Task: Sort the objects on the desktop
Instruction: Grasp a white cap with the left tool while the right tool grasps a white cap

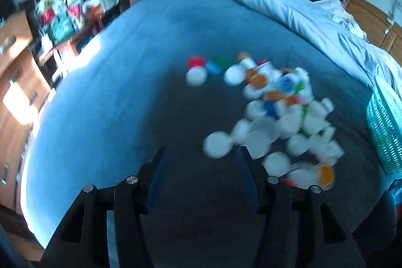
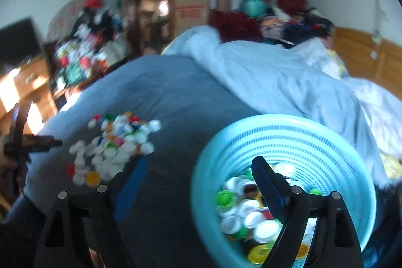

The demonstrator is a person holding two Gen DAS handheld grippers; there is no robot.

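Observation:
A pile of bottle caps [image 1: 281,112], mostly white with some orange, blue, green and red ones, lies on the blue bedsheet [image 1: 113,92]. My left gripper [image 1: 202,155] is open and empty, just short of the pile's near edge, with a white cap [image 1: 217,144] by its right finger. In the right wrist view the pile [image 2: 113,145] lies to the left. My right gripper [image 2: 198,165] is open and empty, its right finger over the rim of a turquoise basket [image 2: 289,132] that holds several caps [image 2: 251,215].
A rumpled light blue duvet [image 1: 289,6] lies across the far right of the bed. The basket's side [image 1: 385,132] shows at the right edge of the left wrist view. A cluttered table [image 1: 70,6] and wooden drawers [image 1: 15,82] stand left of the bed.

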